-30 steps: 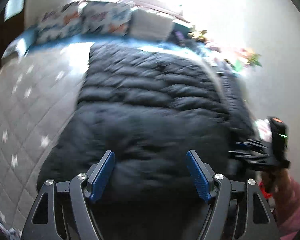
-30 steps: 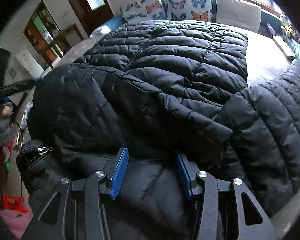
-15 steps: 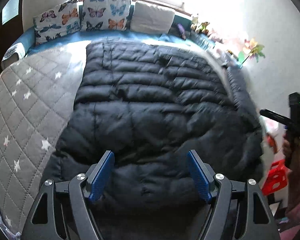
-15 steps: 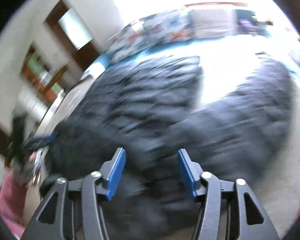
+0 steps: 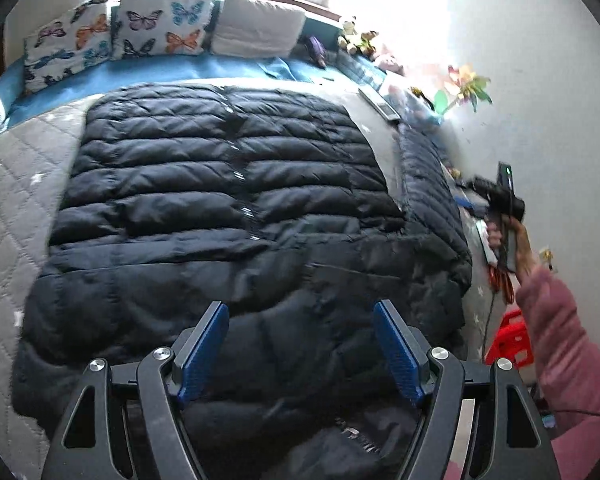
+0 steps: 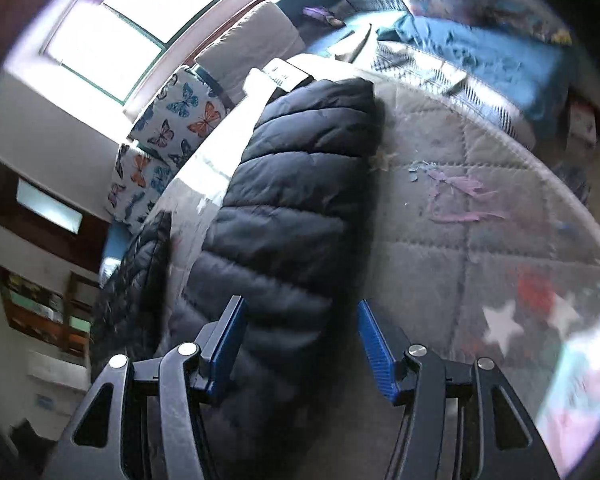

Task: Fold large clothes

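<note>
A large black quilted puffer jacket [image 5: 228, 208] lies spread flat on the grey quilted bed. Its right sleeve [image 5: 428, 184] runs along the bed's right side; in the right wrist view the sleeve [image 6: 296, 216] stretches away from me. My left gripper [image 5: 300, 344] is open and empty, above the jacket's near end. My right gripper [image 6: 300, 344] is open and empty, its blue pads either side of the sleeve and above it; it also shows in the left wrist view [image 5: 496, 196], held by a pink-sleeved arm right of the bed.
Butterfly pillows [image 5: 120, 36] and a white pillow [image 5: 256, 28] line the bed's head. Toys and paper flowers [image 5: 464, 84] crowd the right wall. A red stool [image 5: 510, 340] stands on the floor at right. Grey star quilt [image 6: 480, 240] lies beside the sleeve.
The right gripper let go of the jacket's body and swung out to the right, over the sleeve. The left gripper pulled back a little; the jacket lies flatter.
</note>
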Tool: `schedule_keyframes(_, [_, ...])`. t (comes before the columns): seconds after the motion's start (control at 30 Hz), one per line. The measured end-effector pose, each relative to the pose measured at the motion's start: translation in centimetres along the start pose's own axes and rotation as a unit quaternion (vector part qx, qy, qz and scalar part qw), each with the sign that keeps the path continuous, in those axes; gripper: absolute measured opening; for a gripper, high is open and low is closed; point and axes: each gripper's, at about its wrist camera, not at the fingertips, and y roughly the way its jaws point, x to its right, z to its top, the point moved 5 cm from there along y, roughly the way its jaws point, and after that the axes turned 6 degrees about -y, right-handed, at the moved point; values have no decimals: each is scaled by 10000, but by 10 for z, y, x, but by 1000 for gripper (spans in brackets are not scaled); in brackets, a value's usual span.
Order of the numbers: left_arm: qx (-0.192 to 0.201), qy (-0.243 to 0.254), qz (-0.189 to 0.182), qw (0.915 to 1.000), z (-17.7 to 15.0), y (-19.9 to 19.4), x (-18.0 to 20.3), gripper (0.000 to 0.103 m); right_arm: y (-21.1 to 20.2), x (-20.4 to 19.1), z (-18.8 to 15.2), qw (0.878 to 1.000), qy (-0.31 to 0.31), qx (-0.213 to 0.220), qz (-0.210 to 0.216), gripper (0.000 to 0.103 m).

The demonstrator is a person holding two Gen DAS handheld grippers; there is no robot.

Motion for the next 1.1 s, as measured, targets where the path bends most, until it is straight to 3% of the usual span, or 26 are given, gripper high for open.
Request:
schedule_keyframes(0.2, [-314,261,55,9992,-2,35,17,79,8,0,15,9959,358,247,792,63])
schedule_keyframes(0.27, [-425,287,44,9987,-4,45,20,79,12,-1,17,9939,451,308,958,49])
schedule_keyframes(0.33, [-451,350,99,9983,-5,50,21,79,13,-2,18,9919,556,311,1101,27])
schedule_keyframes(0.4, [-423,394,124,9982,-5,50,21,79,5,-7,20,9888,615,429,1293,17])
schedule_keyframes(0.57, [-214,253,54,9994,1,33,9,79,-30,-47,33,9861,179,809,1443,12])
schedule_keyframes(0.67, [34,99,35,9999,3,12,-5,79,-62,-98,32,9836,-441,984,1445,12])
schedule_keyframes(0.8, [478,-163,81,9987,-1,-26,-33,79,-106,-190,13,9687,-1366,1150,1722,12])
schedule_keyframes(0.9, [810,-340,157,9960,-11,-56,-55,79,-129,-263,-20,9520,-2167,1116,1851,12])
schedule_keyframes(1.1, [1220,-742,79,9897,-44,-105,-104,79,-136,-390,-130,9037,-3735,662,1987,12])
